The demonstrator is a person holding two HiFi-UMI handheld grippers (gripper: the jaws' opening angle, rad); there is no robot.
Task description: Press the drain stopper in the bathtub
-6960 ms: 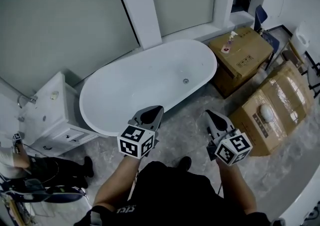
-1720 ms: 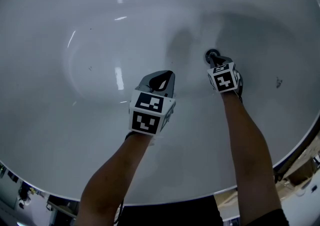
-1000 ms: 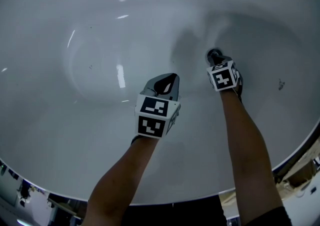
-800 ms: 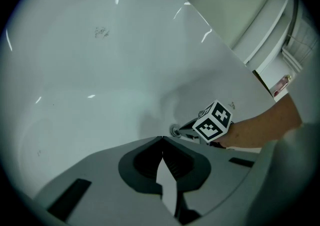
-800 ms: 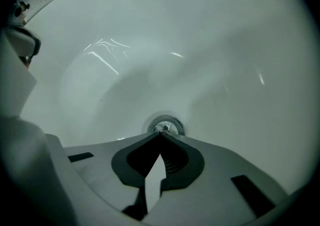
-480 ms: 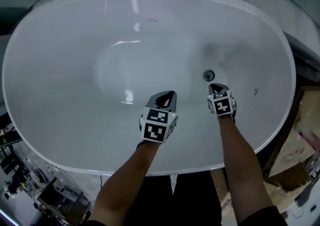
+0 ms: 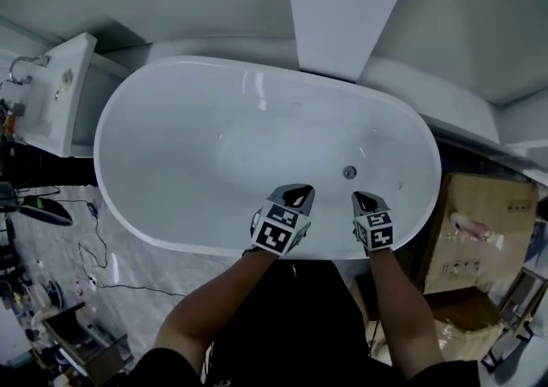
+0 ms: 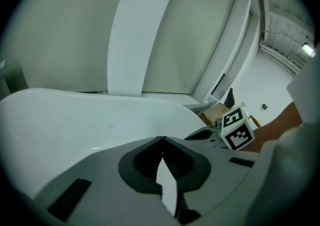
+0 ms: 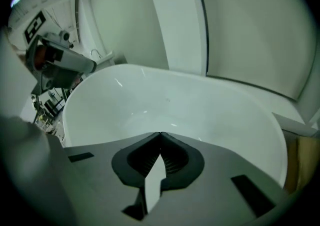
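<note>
Two grippers are in play, and both read the same to me: pinched shut and carrying nothing. My left gripper (image 7: 296,195) hangs over the near rim of the tub (image 7: 163,128). In its own view the jaws meet at their tips, with only a thin sliver of light behind the contact and no object between them. My right gripper (image 7: 363,200) is just beside it, also over the near rim, and its view shows the jaws closed tip to tip in the same way, with bare white tub beyond. From the left gripper view I can also see the right one's marker cube (image 8: 237,128) off to the right.

The stopper (image 7: 349,172) is a small round metal disc on the tub floor, toward the right end. In the head view it lies beyond the right gripper's tips and slightly to their left, apart from both grippers. I cannot tell from here whether it is up or pressed down.

Around the tub I see a white pillar (image 7: 347,8) behind it, a white cabinet (image 7: 53,94) at its left end, a cardboard box (image 7: 484,223) to its right, and cables (image 7: 94,231) trailing on the floor at lower left.
</note>
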